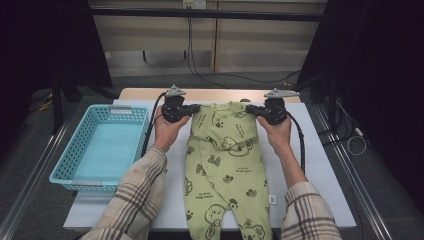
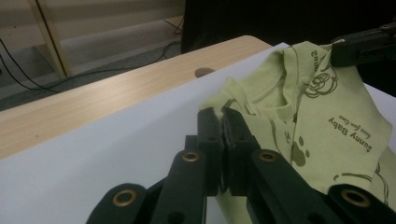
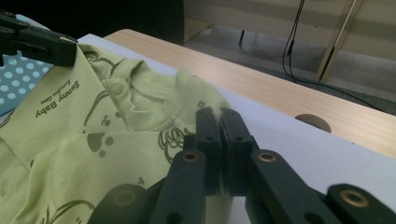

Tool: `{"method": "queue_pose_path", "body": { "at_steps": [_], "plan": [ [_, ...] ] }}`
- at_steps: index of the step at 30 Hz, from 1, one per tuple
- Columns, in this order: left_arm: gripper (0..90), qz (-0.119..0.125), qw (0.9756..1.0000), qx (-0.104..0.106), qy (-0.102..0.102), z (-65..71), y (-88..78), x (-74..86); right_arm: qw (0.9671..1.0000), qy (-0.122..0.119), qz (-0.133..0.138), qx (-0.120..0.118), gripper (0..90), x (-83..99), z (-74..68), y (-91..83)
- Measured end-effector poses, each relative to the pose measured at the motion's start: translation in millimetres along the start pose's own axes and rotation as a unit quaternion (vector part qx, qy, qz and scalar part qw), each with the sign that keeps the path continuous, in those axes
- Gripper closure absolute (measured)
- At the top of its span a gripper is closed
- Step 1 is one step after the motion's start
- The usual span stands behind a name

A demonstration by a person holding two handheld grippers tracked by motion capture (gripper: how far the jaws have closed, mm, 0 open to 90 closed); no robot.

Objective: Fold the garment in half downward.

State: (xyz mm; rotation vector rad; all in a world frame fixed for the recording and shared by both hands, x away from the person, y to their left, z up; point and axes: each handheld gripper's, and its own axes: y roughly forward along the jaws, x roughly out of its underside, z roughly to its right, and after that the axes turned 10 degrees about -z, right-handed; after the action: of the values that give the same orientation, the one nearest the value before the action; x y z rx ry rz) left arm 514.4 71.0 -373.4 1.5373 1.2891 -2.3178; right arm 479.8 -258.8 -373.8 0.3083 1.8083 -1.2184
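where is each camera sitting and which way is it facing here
High view: fixed above the person's side, looking forward and down on the white table, green baby suit and blue basket; forearms, left gripper and right gripper show.
Left gripper view: rides the left gripper, looking along its shut jaws across the suit's shoulder toward the other gripper.
Right gripper view: rides the right gripper, facing the opposite way across the collar.
Shared: both gripper views show the "Sunny Baby" print and the wooden table edge.
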Motion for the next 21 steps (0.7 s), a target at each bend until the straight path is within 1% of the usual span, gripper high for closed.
{"method": "queue_pose_path", "body": {
  "at_steps": [3,6,8,9,11,12,14,15,16,19,20,21],
  "plan": [
    [87.8,0.003,1.0000,0.000,-0.003,-0.1,-1.9,-1.8,1.0000,-0.001,0.006,0.002,87.7,-1.4,0.1,-2.2],
    [87.9,0.009,0.9999,-0.003,-0.012,-1.1,-2.5,-3.4,0.9999,-0.001,0.010,0.003,87.7,-2.6,1.5,-3.2],
    [87.9,0.008,0.9999,-0.007,-0.011,-0.6,-2.0,-4.5,0.9999,-0.002,0.009,0.006,87.7,-3.3,2.1,-3.6],
    [87.9,0.011,0.9999,-0.007,-0.009,-0.6,-1.7,-5.2,1.0000,0.003,0.008,0.005,87.7,-3.9,1.5,-3.8],
    [87.9,0.013,0.9998,-0.007,-0.012,0.0,-2.0,-6.9,0.9999,0.002,0.010,0.008,87.7,-4.8,2.0,-3.8],
    [87.9,0.017,0.9998,-0.006,-0.010,0.9,-2.5,-7.8,0.9999,0.001,0.011,0.012,87.6,-4.9,2.3,-3.5],
    [87.9,0.017,0.9998,-0.010,-0.004,2.7,-4.1,-10.5,0.9998,0.006,0.012,0.011,87.6,-5.6,2.5,-3.6],
    [87.9,0.020,0.9998,-0.007,-0.001,3.0,-4.8,-11.6,0.9998,0.006,0.015,0.011,87.7,-5.9,2.8,-3.9],
    [87.9,0.019,0.9998,-0.007,-0.001,3.1,-5.3,-12.8,0.9998,0.005,0.015,0.015,87.7,-6.3,3.8,-4.2],
    [87.9,0.023,0.9997,-0.006,-0.005,2.7,-6.3,-15.6,0.9997,0.010,0.018,0.016,87.6,-8.0,4.3,-6.2],
    [87.8,0.022,0.9997,-0.009,-0.004,2.3,-6.6,-16.5,0.9997,0.008,0.017,0.015,87.7,-9.0,4.4,-7.2],
    [87.9,0.022,0.9997,-0.009,-0.004,2.3,-6.6,-16.5,0.9996,0.008,0.017,0.018,87.6,-9.7,4.3,-7.5]
  ]
}}
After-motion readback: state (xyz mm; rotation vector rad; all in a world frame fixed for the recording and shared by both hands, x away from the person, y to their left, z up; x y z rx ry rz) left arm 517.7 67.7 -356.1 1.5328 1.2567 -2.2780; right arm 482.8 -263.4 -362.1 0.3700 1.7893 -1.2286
